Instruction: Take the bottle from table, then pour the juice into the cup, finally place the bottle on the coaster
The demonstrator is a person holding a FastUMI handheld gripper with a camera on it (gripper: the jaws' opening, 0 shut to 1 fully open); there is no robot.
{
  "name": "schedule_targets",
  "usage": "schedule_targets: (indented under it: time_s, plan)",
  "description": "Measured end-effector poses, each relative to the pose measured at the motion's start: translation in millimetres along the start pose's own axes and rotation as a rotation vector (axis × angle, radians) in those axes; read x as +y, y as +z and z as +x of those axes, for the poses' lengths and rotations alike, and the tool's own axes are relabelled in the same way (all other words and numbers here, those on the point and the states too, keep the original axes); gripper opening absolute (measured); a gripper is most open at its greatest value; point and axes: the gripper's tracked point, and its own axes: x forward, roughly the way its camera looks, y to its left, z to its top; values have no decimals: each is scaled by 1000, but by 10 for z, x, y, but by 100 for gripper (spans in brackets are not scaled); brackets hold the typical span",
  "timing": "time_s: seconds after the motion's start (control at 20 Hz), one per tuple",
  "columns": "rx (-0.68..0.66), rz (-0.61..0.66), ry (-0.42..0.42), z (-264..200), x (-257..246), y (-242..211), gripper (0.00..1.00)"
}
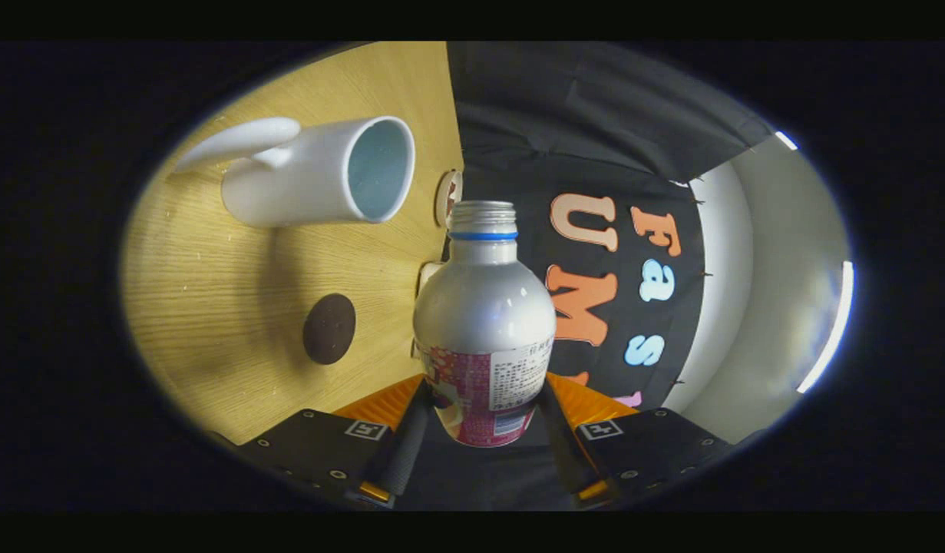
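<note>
My gripper (pixel 484 418) is shut on a silver bottle (pixel 484 307) with a pink label, one finger pressing on each side of its lower body. The bottle's threaded neck has a blue ring and no cap, and it points away from the fingers. The view is rolled about a quarter turn, so the wooden table (pixel 211 307) stands like a wall beside the bottle, which lies roughly level with it. A white cup (pixel 318 180) with a long handle stands on the table, its open mouth beyond the bottle's neck and off to the table side. A dark round coaster (pixel 328 329) lies on the table beside the bottle's body.
A small round wooden piece (pixel 447 197) and a small white object (pixel 428 275) sit at the table's edge, just behind the bottle. The booth's black cloth wall (pixel 595 153) hangs beyond the table, with a pale wall (pixel 779 253) further out.
</note>
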Motion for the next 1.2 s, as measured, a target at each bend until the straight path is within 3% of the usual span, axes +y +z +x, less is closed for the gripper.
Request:
schedule_targets:
  time_s: [0.3, 0.8, 1.2]
  plan:
    - [67, 421, 136, 134, 251, -107, 75]
    - [154, 814, 235, 360, 503, -237, 76]
    - [210, 1213, 422, 621, 815, -105, 76]
